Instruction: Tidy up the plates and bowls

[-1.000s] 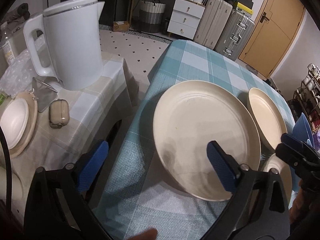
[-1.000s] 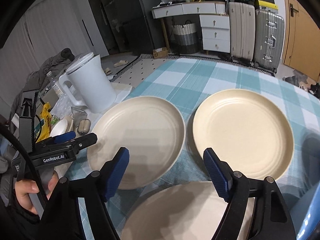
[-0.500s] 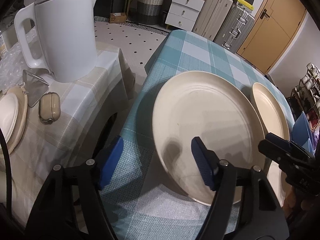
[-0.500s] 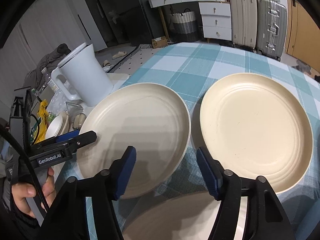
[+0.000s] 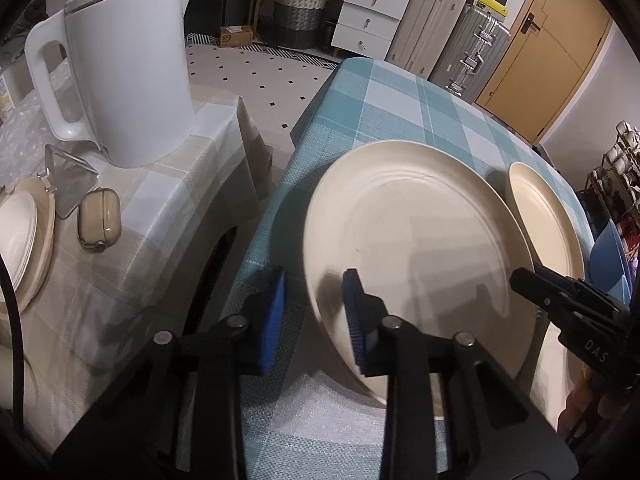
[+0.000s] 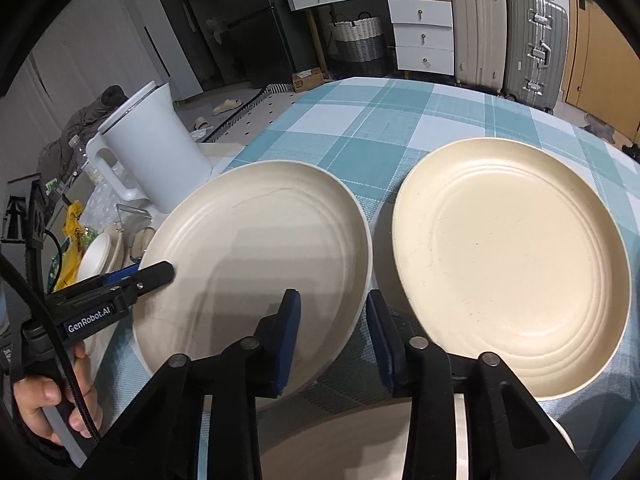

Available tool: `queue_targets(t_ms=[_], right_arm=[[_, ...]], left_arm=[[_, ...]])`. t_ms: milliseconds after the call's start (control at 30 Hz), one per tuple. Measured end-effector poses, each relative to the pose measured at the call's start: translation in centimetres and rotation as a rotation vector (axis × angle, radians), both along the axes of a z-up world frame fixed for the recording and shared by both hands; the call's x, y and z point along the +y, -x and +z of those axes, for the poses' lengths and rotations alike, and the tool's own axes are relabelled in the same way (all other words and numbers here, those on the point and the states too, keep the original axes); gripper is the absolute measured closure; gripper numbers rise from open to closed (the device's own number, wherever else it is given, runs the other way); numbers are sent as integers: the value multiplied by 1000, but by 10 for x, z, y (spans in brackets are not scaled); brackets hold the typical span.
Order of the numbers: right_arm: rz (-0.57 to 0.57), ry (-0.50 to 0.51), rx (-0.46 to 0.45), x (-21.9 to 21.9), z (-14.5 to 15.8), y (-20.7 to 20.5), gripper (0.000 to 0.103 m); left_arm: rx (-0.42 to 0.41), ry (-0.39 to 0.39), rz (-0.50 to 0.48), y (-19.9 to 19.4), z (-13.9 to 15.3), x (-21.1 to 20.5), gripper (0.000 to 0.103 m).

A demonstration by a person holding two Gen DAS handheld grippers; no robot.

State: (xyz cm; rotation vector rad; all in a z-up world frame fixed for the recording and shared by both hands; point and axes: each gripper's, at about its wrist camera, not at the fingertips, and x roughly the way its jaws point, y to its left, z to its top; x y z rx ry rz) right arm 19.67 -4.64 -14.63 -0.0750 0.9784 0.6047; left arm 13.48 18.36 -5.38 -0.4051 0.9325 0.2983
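Two cream plates lie side by side on the teal checked tablecloth [image 6: 400, 120]. My left gripper [image 5: 314, 316] straddles the left rim of the nearer plate [image 5: 420, 248]. One pad is over the plate's inside and the other over the cloth. Its jaws are closing, with a gap still showing beside the rim. My right gripper [image 6: 334, 336] straddles the right rim of the same plate [image 6: 260, 248], also closing without visible contact. The second plate [image 6: 512, 264] lies untouched to its right. A third cream dish [image 6: 360, 440] sits under the right gripper. Each view shows the other gripper's tip at the plate's edge.
A white kettle [image 5: 128, 64], a small beige case [image 5: 98, 220] and stacked pale dishes [image 5: 20, 240] stand on a lower side table to the left. A gap separates the two tables. A blue dish [image 5: 612, 256] is at the right edge. Suitcases and drawers line the back.
Both grippers' jaws have narrowed from wide open to close around the near plate's opposite rims. The right gripper has come lower and nearer the plates.
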Motion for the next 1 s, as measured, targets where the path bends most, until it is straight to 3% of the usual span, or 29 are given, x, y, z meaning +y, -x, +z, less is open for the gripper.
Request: queue_targets(t_ms=[100,500,1000], right_arm=[[-9,12,-16,0,0,0,77],[-12,49,-77,3,6,11,82],[-21,34,-151,-11,37,37,82]], left_arm=[[-6,9,-15,0,0,-2,89],[-22,-27,-8,4,4,-7,90],[-99,-80,-26,24,46,-22,90]])
